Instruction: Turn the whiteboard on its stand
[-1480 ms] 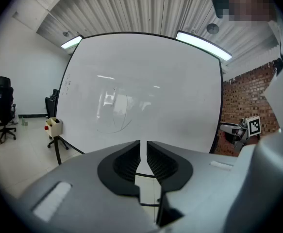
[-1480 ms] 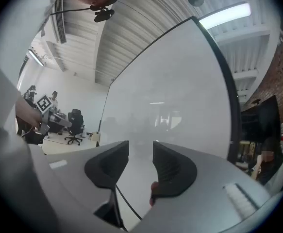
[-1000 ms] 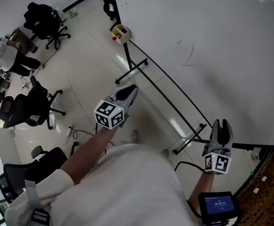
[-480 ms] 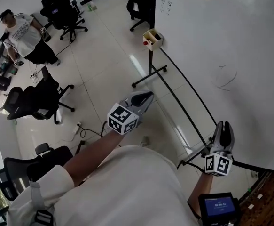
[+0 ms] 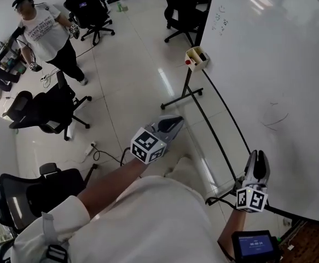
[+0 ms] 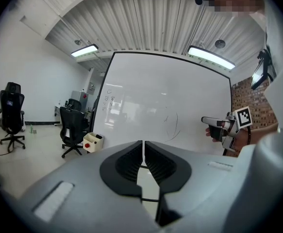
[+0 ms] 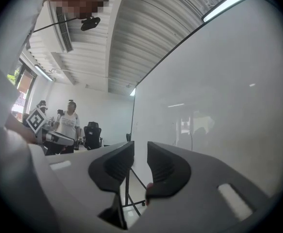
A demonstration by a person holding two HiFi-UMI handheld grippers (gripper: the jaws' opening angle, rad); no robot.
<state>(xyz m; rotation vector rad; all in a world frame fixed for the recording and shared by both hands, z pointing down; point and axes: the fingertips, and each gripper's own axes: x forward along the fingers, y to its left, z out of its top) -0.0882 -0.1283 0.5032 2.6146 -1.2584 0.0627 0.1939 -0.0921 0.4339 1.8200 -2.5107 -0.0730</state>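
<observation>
The large whiteboard (image 5: 279, 64) fills the right side of the head view on a black stand (image 5: 182, 98) with floor feet. My right gripper (image 5: 259, 156) points up at the board's lower edge near the stand's right foot. Its jaws are closing, and in the right gripper view (image 7: 140, 152) a gap shows with nothing between them; the whiteboard (image 7: 219, 96) lies just to their right. My left gripper (image 5: 173, 122) hangs over the floor, left of the board and apart from it, with its jaws (image 6: 143, 147) shut and empty. It faces the whiteboard (image 6: 165, 106).
A cream marker box (image 5: 197, 58) hangs on the stand's left post. A person in a white T-shirt (image 5: 44, 32) stands at far left among several black office chairs (image 5: 44, 111). A cable (image 5: 102, 152) lies on the tiled floor. A small blue screen (image 5: 252, 244) sits by my right arm.
The head view has swung, so the board sits further right and the person and chairs have come into sight. My left gripper has drifted right. My right gripper stays by the board's lower edge.
</observation>
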